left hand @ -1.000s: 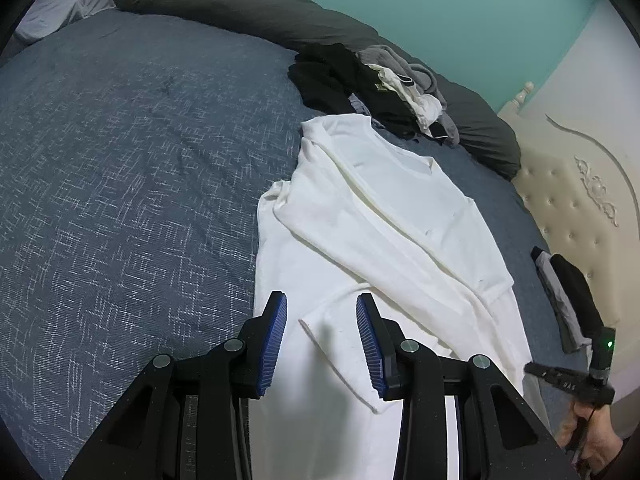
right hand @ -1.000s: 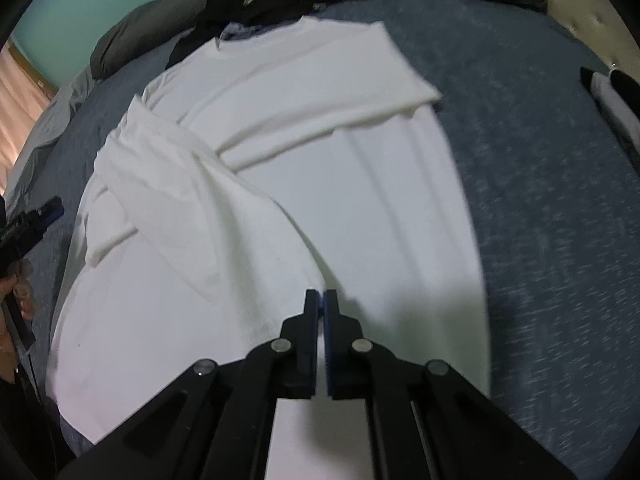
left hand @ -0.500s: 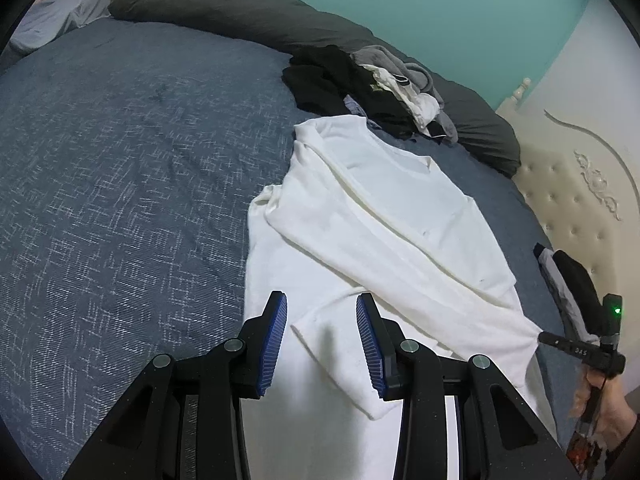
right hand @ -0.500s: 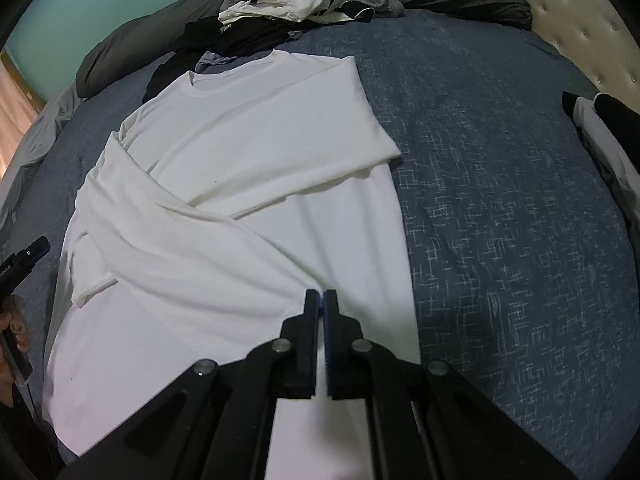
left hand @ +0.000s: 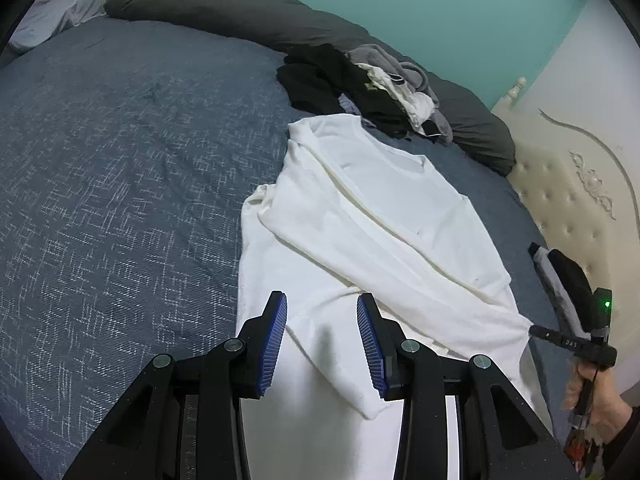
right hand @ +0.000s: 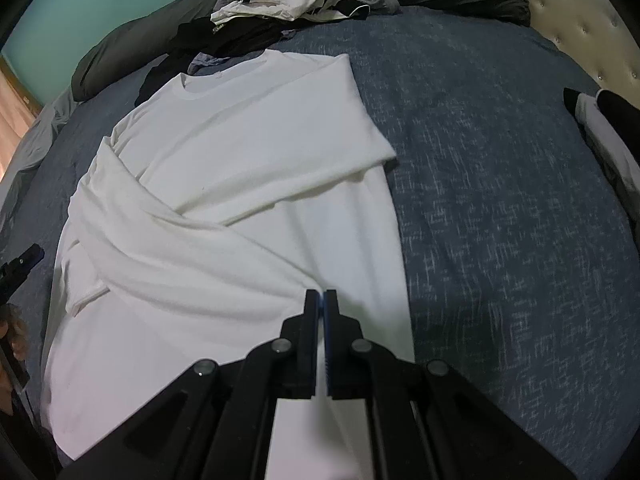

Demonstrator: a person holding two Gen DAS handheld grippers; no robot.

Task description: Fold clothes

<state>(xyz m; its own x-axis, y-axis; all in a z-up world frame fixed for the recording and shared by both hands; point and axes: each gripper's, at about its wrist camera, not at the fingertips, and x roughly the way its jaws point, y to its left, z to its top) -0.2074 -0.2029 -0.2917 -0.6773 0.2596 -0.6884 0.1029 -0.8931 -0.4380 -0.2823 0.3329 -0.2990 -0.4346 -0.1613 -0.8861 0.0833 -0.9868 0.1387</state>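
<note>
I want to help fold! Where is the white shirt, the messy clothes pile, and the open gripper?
white shirt point(right hand: 256, 148): right wrist view, on its chest.
clothes pile point(left hand: 360, 88): left wrist view, on the black garment.
left gripper point(left hand: 322, 344): left wrist view, between its fingertips.

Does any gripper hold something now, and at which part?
Left gripper is open, holding nothing. Right gripper is shut above the white shirt; whether it pinches cloth cannot be told.

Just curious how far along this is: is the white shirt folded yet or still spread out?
Partly folded: both sleeves of the white shirt lie crossed over its front, body still full length.
</note>
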